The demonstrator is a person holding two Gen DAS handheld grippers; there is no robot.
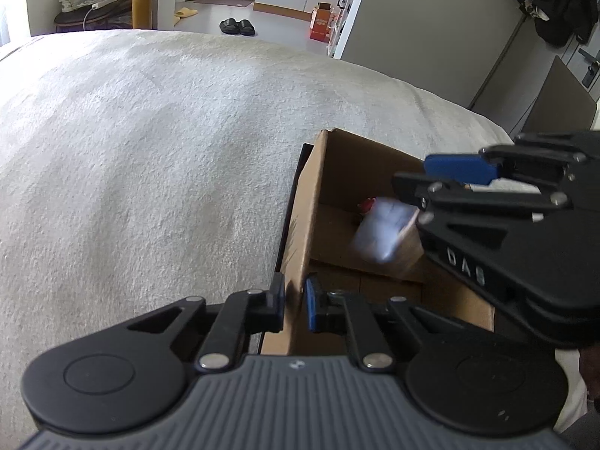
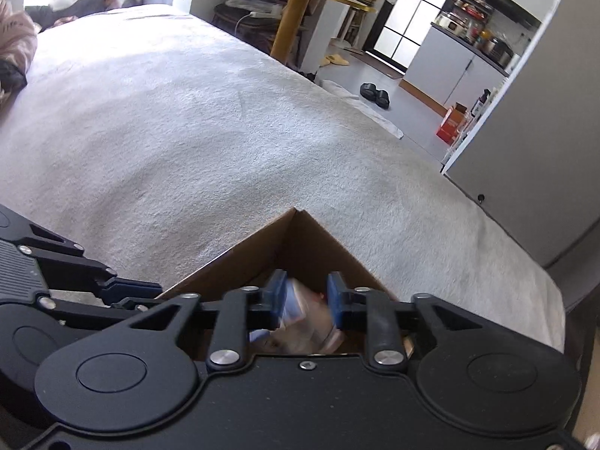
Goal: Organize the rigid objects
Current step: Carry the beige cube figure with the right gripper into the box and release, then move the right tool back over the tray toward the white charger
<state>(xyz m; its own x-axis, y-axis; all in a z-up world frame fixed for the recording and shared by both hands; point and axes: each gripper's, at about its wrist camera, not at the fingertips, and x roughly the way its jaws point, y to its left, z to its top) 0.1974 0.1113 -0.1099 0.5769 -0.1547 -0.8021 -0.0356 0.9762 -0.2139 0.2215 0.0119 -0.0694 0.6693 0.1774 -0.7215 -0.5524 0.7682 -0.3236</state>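
Over the cardboard box (image 2: pixel 300 247) on the bed (image 2: pixel 187 131), the right gripper (image 2: pixel 305 302) pinches a blurred pale packet (image 2: pixel 300 311) between its jaws (tilted toward one o'clock), while the left gripper (image 1: pixel 294 302) at nine o'clock clamps the box's near wall.

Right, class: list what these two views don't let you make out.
- Pale item in the cardboard box: motion-blurred in both views, so what it is stays unclear.
- Red thing: left wrist view, mostly behind that item.
- Box floor: right wrist view, covered by the right gripper.
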